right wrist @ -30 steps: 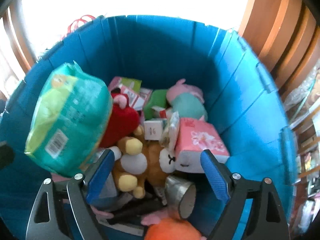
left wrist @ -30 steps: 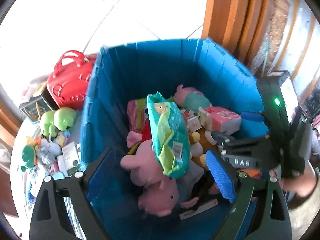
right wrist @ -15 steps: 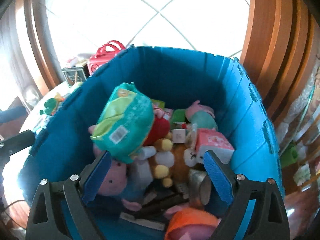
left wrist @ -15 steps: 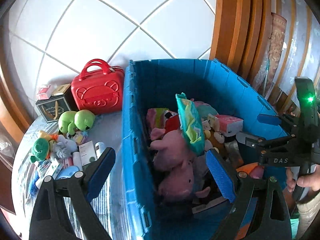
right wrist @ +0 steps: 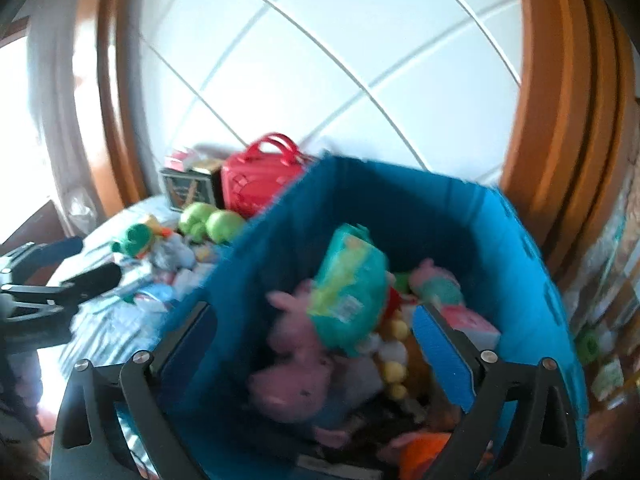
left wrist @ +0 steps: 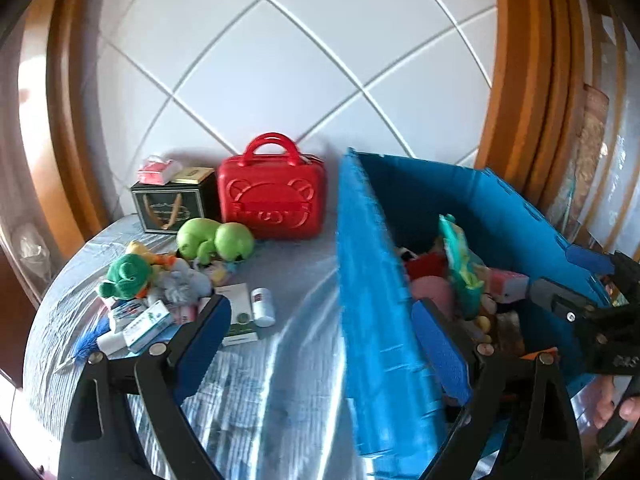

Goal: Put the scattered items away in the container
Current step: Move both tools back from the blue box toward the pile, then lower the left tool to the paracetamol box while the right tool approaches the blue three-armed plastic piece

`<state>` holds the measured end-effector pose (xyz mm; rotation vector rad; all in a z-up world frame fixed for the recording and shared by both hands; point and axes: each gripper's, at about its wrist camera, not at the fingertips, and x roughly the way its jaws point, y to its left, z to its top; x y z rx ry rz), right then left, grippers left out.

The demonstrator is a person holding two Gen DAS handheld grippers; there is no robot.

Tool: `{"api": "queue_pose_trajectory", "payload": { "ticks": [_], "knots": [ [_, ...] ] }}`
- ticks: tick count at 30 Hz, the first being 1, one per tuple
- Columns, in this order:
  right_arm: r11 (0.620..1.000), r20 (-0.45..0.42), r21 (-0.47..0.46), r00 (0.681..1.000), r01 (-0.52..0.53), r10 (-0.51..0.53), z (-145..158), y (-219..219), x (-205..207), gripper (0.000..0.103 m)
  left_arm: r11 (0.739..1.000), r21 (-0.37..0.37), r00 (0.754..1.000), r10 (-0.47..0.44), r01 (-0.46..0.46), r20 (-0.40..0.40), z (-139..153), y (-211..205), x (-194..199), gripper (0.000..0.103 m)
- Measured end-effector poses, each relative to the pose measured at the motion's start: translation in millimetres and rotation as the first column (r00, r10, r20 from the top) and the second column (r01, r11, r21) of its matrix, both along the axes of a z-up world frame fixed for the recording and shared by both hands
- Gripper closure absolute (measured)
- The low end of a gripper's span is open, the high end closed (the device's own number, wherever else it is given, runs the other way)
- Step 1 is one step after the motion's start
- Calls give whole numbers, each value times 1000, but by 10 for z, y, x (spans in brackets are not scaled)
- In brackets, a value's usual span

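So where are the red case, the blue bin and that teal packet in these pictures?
red case [left wrist: 272, 204]: left wrist view, middle of its front face.
blue bin [left wrist: 372, 312]: left wrist view, its near side wall.
teal packet [right wrist: 348, 288]: right wrist view, its broad printed face.

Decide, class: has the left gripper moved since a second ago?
Yes. The left gripper has pulled back and leftward from over the blue crate; its left finger now sits over the tabletop clutter.

Glossy red plastic case [left wrist: 271, 200], matt blue plastic crate [left wrist: 372, 320], plush toys [left wrist: 214, 240].

Striped table [left wrist: 280, 380] under blue crate [left wrist: 372, 320], red case [left wrist: 272, 200], toys [left wrist: 172, 276].
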<state>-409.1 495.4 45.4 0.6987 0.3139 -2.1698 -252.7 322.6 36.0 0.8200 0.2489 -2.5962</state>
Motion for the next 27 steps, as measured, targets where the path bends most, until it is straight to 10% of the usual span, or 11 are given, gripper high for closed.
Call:
{"api": "queue_pose_trajectory", "payload": {
  "ticks": [16, 27],
  "knots": [
    [993, -11, -38, 994, -110, 110, 178, -1479, 1100, 3, 999, 8, 999, 46, -46, 17, -84, -1441, 923, 10],
    [989, 123, 17, 982, -144, 141, -334, -2474, 1402, 3, 995, 55, 993, 74, -79, 97, -525, -2394, 1289, 10]
  ]
}}
